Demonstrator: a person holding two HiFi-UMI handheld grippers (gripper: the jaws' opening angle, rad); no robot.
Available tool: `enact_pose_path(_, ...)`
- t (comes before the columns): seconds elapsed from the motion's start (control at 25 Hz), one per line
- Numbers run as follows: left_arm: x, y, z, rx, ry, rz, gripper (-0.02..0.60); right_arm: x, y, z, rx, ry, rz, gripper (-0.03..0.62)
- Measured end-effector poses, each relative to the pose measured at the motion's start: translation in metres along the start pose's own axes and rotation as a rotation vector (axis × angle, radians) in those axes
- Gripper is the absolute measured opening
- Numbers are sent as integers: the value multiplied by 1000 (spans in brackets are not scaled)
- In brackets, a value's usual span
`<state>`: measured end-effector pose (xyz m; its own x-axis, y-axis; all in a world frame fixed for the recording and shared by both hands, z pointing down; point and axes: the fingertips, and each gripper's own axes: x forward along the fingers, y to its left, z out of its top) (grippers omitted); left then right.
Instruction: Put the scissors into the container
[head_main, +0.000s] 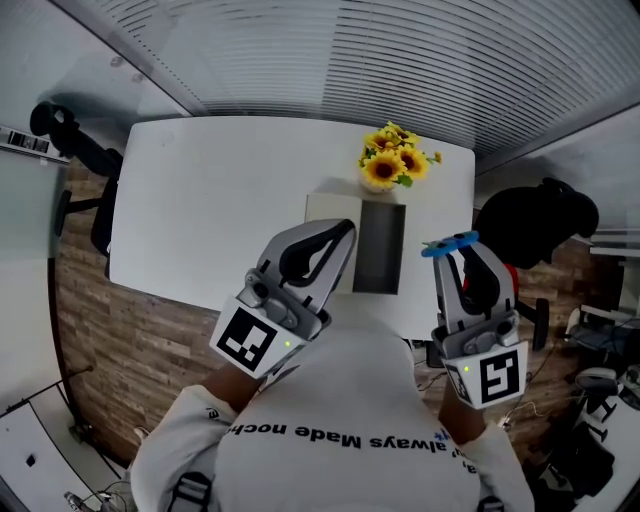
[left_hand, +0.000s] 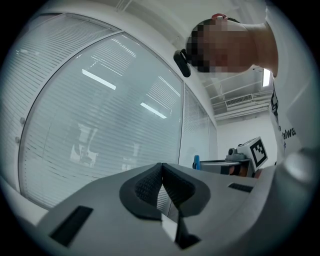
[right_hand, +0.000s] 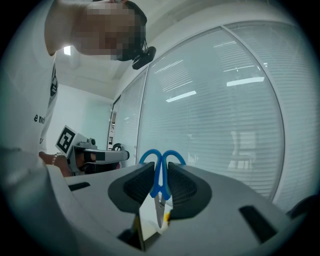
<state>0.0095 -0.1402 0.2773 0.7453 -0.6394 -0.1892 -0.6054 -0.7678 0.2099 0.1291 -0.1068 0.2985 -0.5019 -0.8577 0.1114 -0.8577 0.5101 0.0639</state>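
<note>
Blue-handled scissors (right_hand: 161, 172) stand between the pads of my right gripper (right_hand: 160, 186), which is shut on them; the handle loops stick out past the tips and the blades point back toward the camera. In the head view those scissors (head_main: 449, 244) show as a blue shape at the tip of the right gripper (head_main: 460, 252), raised beside the table's right end. The dark rectangular container (head_main: 379, 248) lies on the white table (head_main: 220, 200) below the sunflowers. My left gripper (left_hand: 161, 181) is shut with nothing in it, and the left gripper (head_main: 335, 237) is held up over the table's near edge.
A bunch of yellow sunflowers (head_main: 393, 158) stands at the table's far right, just behind the container. A black office chair (head_main: 538, 222) is right of the table and another chair (head_main: 80, 160) left of it. Glass walls with blinds fill both gripper views.
</note>
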Motion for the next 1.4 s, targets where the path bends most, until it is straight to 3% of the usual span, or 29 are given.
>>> enact_pose_path(0.4,0,-1,-1,5,5,15,18,14,6,-40,6,97,47,92)
enact_pose_path(0.92,-5,-4,2,6,1,9,18,27,11,-89,11,188,45,92)
enact_pose_path(1.4,-14,-1,1,9,0,29,19,34,15,-160,4,337,70,92)
